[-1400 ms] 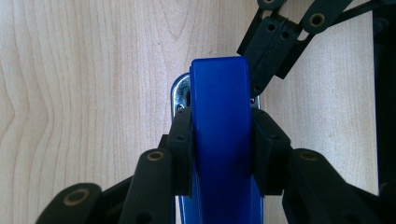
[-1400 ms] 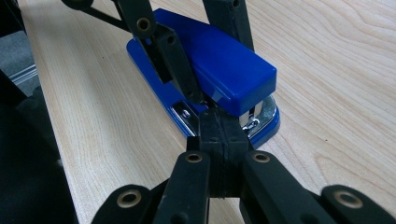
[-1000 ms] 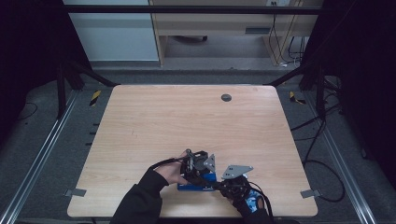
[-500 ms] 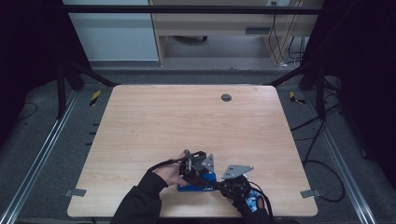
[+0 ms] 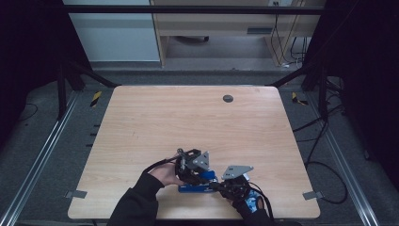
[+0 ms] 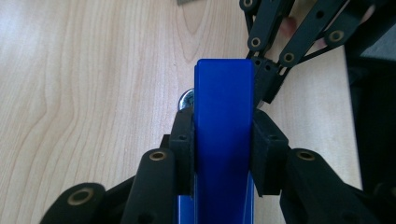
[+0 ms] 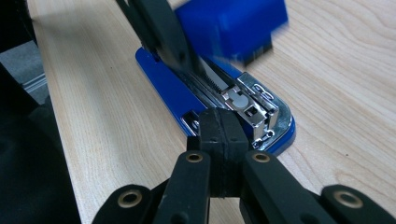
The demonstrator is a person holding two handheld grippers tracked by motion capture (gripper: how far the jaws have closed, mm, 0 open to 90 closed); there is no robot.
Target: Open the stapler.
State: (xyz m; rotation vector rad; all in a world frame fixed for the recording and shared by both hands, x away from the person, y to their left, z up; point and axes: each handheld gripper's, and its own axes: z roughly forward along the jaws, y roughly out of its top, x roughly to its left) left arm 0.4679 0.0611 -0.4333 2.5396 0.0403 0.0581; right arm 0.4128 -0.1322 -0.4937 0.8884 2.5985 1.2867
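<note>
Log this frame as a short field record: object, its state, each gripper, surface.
object: blue stapler
state: top cover swung up, metal staple channel exposed, base flat on the table
left gripper: pads clamp the sides of the top cover
right gripper: jaws shut together, tips at the hinge end of the base; contact unclear
surface: wooden table, stapler near its front edge

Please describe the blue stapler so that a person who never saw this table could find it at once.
Look at the wooden table and go to its near edge, a little right of the middle, where the two hands meet. The stapler lies there between the left gripper and the right gripper. It is the one bright blue thing, with its top lifted open over a shiny metal magazine.
</note>
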